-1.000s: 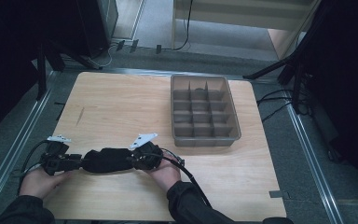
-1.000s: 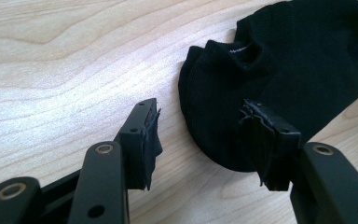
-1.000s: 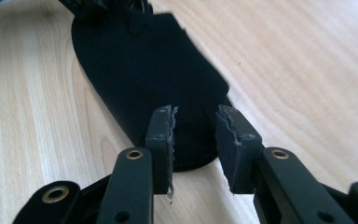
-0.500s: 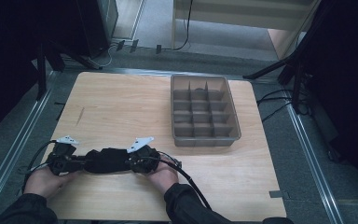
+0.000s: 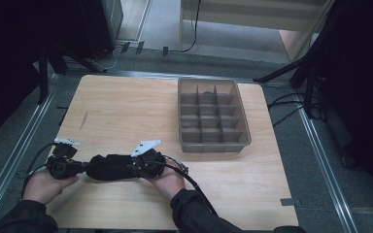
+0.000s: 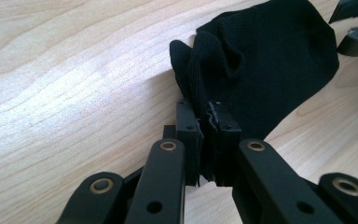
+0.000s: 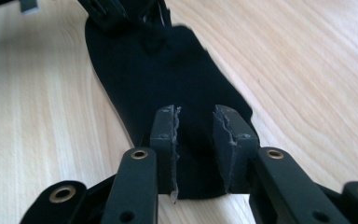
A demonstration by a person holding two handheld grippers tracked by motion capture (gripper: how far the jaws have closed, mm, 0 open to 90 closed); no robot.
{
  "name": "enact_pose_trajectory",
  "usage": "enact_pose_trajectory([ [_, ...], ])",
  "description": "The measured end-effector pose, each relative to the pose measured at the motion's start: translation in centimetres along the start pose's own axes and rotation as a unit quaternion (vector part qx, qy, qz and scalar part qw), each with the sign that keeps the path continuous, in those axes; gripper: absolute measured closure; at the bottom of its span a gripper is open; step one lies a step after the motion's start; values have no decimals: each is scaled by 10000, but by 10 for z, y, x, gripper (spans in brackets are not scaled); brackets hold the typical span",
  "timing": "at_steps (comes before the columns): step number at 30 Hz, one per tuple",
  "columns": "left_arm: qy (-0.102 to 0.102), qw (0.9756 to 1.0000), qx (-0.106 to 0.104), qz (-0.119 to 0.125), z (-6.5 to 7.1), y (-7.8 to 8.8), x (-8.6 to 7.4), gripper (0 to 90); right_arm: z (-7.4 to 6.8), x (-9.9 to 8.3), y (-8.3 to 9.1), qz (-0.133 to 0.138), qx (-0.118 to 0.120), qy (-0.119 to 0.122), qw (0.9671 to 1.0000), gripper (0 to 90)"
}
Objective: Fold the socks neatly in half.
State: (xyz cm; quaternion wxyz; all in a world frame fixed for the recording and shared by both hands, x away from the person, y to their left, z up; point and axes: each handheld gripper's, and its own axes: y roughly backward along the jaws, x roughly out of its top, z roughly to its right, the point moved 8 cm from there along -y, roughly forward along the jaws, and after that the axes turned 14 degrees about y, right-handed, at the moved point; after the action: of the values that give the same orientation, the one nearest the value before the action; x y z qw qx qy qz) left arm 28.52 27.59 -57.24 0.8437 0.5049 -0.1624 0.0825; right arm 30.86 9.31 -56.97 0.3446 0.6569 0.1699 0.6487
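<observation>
The table bears a grey tray at far right. A black sock lies flat near the table's near left edge, stretched between both grippers. The left gripper has just been closing and now pinches the sock's bunched end. The right gripper stands half open, jaws straddling the sock's other end without pressing it.

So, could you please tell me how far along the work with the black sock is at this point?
Early stage. Done: the left gripper has just been closing and now pinches the bunched cuff end of the black sock, which lies flat on the wooden table. In hand: the right gripper straddles the other end, jaws apart, not yet pressing. Left: gripping that end and whatever follows; the divided tray holds no sock yet.
</observation>
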Motion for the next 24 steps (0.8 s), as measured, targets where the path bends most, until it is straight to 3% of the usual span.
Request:
enact_pose_trajectory([
  [11, 79, 9994, -330, -5, 12, 14, 1, 837, -6, 32, -12, 239, 224, 322, 9989, 707],
  [16, 111, 9990, -432, -65, 15, 16, 1, 838, -15, 48, -20, 358, 324, 676, 9965, 780],
  [19, 105, 9984, -553, -107, 18, 17, 1, 838, -20, 50, -30, 315, 335, 751, 9961, 779],
  [21, 44, 9979, -628, -123, 21, 17, 0, 841, -20, 46, -38, 173, 214, 829, 9962, 775],
  [24, -21, 9974, -690, -186, 24, 16, -1, 844, -16, 37, -49, -66, 143, 718, 9973, 774],
])
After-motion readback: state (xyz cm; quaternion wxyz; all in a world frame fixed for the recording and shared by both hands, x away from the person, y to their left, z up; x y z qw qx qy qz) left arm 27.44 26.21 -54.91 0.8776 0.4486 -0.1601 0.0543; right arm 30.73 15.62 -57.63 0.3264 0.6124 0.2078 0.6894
